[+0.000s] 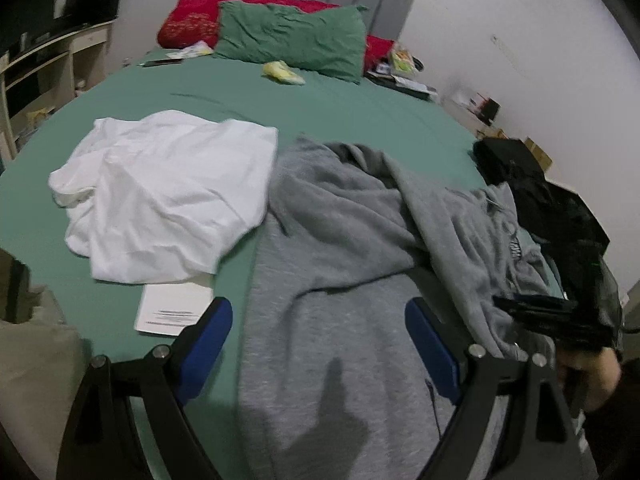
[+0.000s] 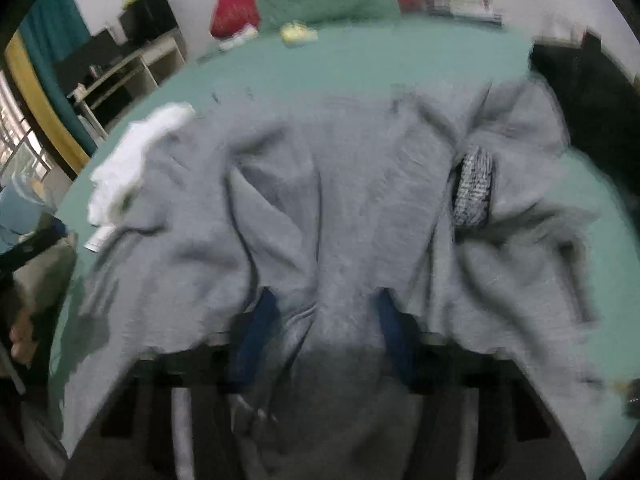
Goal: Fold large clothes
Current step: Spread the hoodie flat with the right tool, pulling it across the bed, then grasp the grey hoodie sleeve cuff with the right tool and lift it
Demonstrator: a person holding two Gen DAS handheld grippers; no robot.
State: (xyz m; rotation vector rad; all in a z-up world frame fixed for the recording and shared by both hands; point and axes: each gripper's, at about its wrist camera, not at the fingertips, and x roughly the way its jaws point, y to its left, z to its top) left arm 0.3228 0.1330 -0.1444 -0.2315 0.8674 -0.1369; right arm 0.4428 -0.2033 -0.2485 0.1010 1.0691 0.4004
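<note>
A large grey sweatshirt (image 1: 344, 248) lies crumpled on the green bed (image 1: 240, 92). My left gripper (image 1: 318, 344) is open above its near edge and holds nothing. In the right wrist view, which is blurred, my right gripper (image 2: 324, 332) has its blue fingers (image 2: 260, 332) on either side of a bunch of the grey sweatshirt (image 2: 328, 200). Cloth fills the gap between them and hangs over the gripper body. The right gripper also shows in the left wrist view (image 1: 552, 316), at the sweatshirt's right edge.
A crumpled white shirt (image 1: 168, 192) lies left of the sweatshirt, with a sheet of paper (image 1: 172, 308) just below it. Black clothing (image 1: 532, 188) lies at the bed's right edge. A green pillow (image 1: 292, 40) and red pillow (image 1: 192, 16) are at the headboard. Shelves (image 1: 44, 68) stand left.
</note>
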